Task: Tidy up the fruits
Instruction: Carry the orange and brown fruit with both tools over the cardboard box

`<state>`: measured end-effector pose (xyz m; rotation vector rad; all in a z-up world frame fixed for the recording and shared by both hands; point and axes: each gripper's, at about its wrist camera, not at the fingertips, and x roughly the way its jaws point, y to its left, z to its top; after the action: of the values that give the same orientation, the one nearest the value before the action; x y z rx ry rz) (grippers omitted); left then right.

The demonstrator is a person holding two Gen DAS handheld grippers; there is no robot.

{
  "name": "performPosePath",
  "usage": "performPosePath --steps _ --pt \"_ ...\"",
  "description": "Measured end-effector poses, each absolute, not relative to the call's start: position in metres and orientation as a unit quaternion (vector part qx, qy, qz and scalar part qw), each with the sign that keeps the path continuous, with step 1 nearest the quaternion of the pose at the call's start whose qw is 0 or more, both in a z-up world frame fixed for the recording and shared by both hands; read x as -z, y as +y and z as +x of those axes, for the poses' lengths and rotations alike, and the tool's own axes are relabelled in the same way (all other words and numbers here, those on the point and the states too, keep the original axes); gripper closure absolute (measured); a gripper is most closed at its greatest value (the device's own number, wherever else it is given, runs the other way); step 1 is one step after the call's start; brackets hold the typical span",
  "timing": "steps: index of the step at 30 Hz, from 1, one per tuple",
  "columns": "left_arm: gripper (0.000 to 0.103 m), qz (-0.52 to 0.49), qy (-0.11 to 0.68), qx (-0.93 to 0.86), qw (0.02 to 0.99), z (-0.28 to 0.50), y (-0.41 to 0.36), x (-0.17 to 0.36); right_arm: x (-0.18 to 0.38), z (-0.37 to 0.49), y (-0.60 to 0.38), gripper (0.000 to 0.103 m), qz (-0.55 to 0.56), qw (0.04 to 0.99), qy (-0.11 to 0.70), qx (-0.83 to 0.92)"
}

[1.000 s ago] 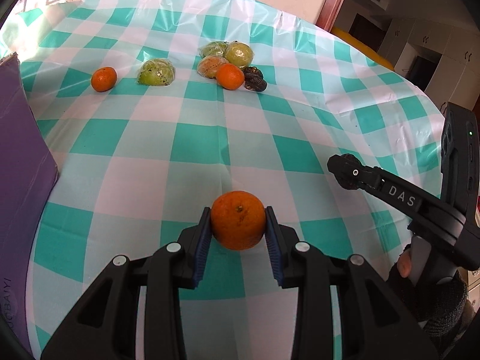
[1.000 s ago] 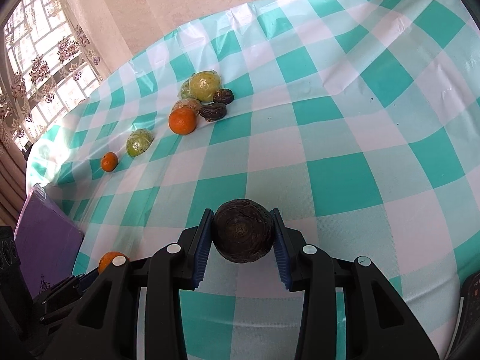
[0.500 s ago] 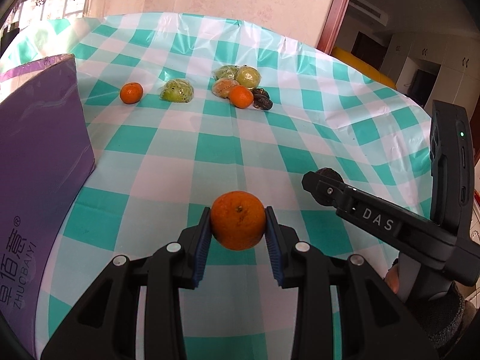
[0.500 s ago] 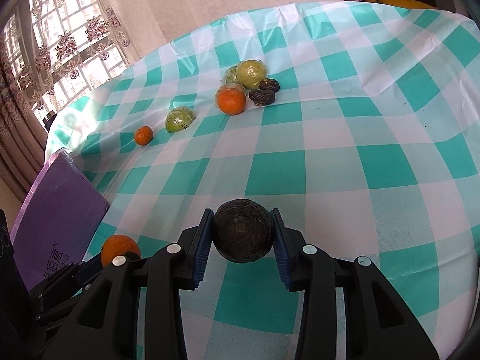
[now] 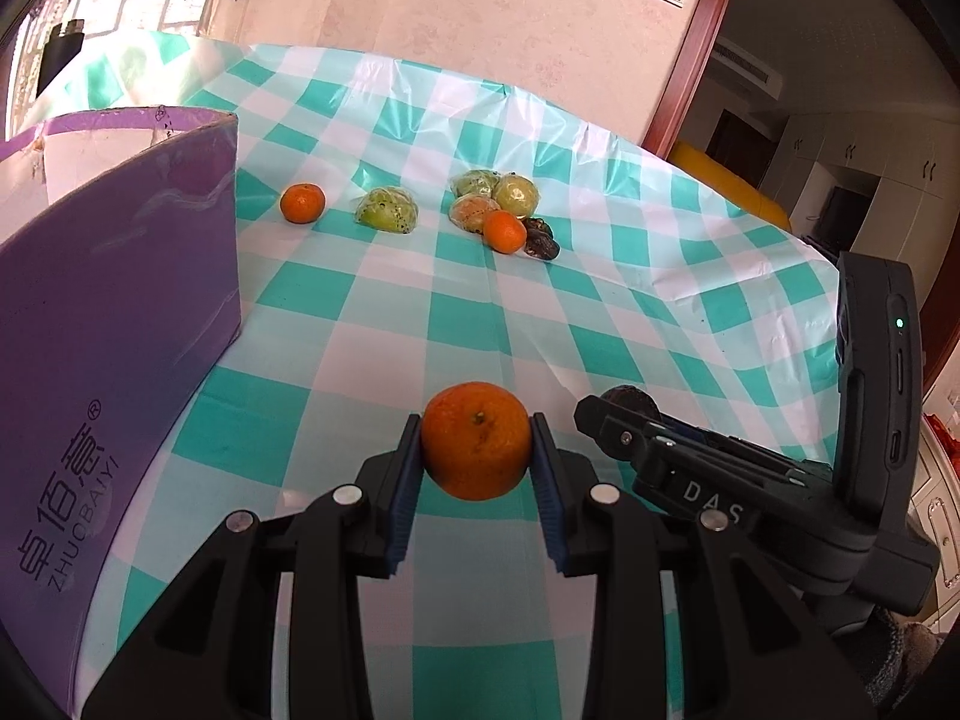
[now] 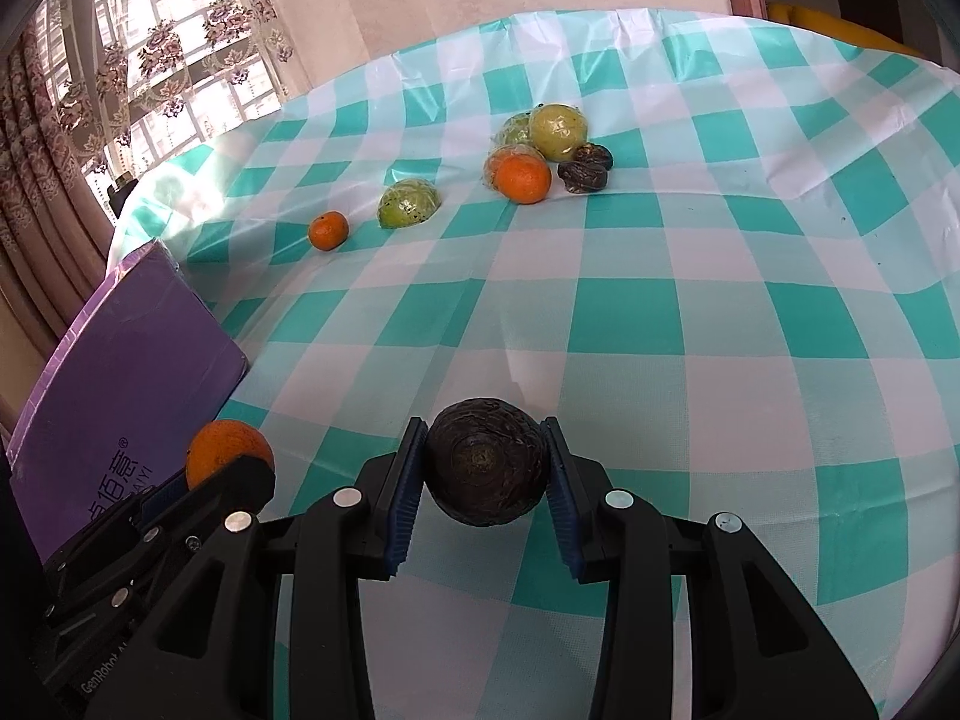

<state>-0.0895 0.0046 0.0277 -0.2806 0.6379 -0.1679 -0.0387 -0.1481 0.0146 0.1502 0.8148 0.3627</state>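
Two claws clamped — left claw (image 5: 476,468) on an orange (image 5: 476,440), right claw (image 6: 486,483) on a dark fruit (image 6: 487,461).

Purple box (image 5: 114,324) blocks the surface (image 5: 372,324) at 9 o'clock, tall wall, open top. Wide bare checkered stretch from 10 to 2 o'clock, free passage. Far at 12 o'clock: fruit cluster (image 5: 504,210), lone wrapped green fruit (image 5: 387,213) and small orange (image 5: 303,203) just beside. Right hand-held gripper (image 5: 624,405) crowds 3 o'clock, close beside left hand-held gripper (image 5: 477,462).
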Motion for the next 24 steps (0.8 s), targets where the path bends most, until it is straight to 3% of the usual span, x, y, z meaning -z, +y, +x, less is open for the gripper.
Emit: performPosePath --steps 13,24 --pt "0.069 -0.081 0.202 0.037 0.975 -0.144 0.028 -0.095 -0.027 -0.054 -0.118 0.065 0.078 0.888 0.398 -0.219" --pt "0.068 -0.098 0.157 -0.016 0.983 -0.177 0.069 -0.136 -0.067 -0.075 -0.085 0.065 0.071 0.884 0.370 -0.277"
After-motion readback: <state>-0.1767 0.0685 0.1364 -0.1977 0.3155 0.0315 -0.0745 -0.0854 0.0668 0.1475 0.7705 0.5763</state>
